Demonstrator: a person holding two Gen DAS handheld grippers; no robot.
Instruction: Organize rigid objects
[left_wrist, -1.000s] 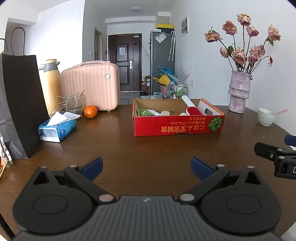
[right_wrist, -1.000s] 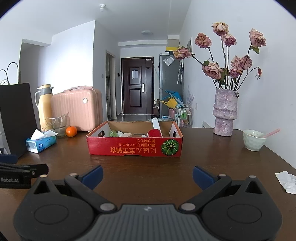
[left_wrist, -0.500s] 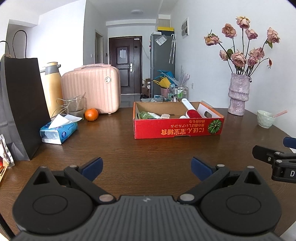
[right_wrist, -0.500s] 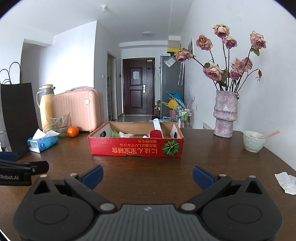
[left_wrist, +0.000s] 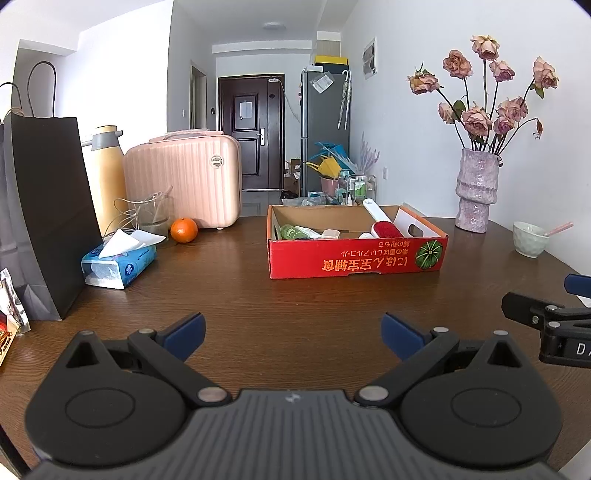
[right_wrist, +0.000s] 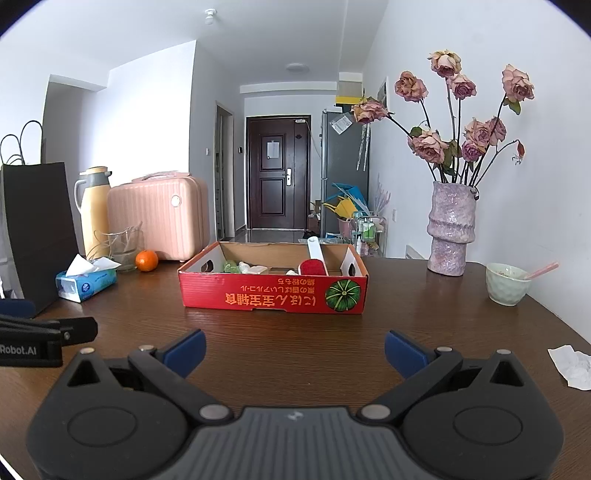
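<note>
A red cardboard box (left_wrist: 354, 258) (right_wrist: 273, 295) sits mid-table on the dark wood. Inside lie a red lint roller with a white handle (left_wrist: 380, 225) (right_wrist: 314, 264), a green bottle (left_wrist: 291, 232) and small pale items. My left gripper (left_wrist: 291, 334) hovers open over bare wood, well short of the box, nothing between its blue pads. My right gripper (right_wrist: 293, 350) is likewise open and empty, facing the box front. Each gripper shows at the edge of the other's view.
Left side: black paper bag (left_wrist: 48, 206), tissue pack (left_wrist: 118, 264), orange (left_wrist: 183, 229), glass jar (left_wrist: 151, 218), yellow thermos (left_wrist: 105, 177), pink case (left_wrist: 184, 181). Right side: vase of dried roses (right_wrist: 450, 229), small bowl with spoon (right_wrist: 506, 282), crumpled tissue (right_wrist: 570, 365).
Both grippers have drawn back slightly and tilted up; the box looks a little farther and lower in both views. Jaws stayed open.
</note>
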